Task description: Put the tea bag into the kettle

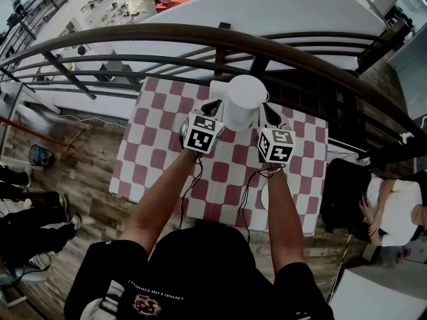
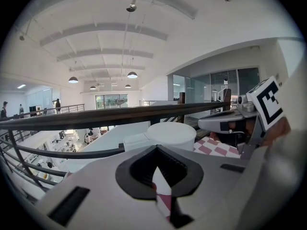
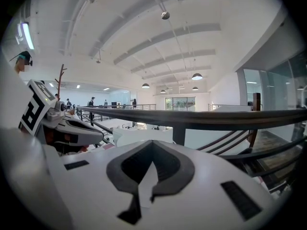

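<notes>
Only overhead shows kettle (image 1: pixel 243 100) between closed left gripper (image 1: pixel 215 105) and closed right gripper (image 1: pixel 270 112).

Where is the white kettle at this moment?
Head view: the white kettle stands at the far edge of the checkered table, with the left gripper at its left and the right gripper at its right.

A black short-sleeved T-shirt (image 1: pixel 200 272) with a printed chest graphic is worn. White shells and black jaw pads are seen on the left gripper (image 1: pixel 213 107) and right gripper (image 1: pixel 269 114). Each is topped by a black-and-white marker cube (image 1: pixel 202 133) and trailed by a thin black cable (image 1: pixel 193 182).
</notes>
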{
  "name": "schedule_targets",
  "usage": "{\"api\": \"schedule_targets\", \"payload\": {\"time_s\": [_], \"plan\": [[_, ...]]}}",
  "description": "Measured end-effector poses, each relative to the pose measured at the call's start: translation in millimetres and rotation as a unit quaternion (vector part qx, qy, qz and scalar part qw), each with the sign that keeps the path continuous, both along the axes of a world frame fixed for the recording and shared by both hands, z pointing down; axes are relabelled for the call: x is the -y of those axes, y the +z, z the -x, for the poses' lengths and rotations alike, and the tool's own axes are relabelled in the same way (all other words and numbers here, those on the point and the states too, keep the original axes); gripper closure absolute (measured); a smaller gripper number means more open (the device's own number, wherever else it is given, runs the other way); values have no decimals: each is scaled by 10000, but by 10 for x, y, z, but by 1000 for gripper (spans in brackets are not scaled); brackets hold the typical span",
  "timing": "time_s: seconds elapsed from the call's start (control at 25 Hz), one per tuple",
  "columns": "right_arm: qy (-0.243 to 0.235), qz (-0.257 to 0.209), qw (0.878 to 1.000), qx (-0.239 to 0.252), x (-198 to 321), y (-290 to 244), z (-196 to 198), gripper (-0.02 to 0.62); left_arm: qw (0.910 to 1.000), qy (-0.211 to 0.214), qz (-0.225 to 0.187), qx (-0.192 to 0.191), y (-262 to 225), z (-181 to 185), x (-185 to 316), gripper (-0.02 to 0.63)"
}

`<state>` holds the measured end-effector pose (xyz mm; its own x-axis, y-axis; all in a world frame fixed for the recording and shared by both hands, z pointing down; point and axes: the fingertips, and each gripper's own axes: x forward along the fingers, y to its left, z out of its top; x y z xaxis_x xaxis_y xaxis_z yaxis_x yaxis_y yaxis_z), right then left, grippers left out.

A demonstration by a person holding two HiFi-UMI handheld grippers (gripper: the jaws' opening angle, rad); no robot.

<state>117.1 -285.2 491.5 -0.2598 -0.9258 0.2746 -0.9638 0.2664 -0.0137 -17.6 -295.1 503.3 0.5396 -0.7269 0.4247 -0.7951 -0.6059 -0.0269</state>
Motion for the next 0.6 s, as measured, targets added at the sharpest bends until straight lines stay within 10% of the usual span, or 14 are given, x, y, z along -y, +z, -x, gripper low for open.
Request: {"api": "schedule_targets", "payload": {"time_s": [0.6], "plan": [[-196,-524,9984,-39,-890,-567,165,583,9979,201,-528,-319,-595,128,-711,606]]}}
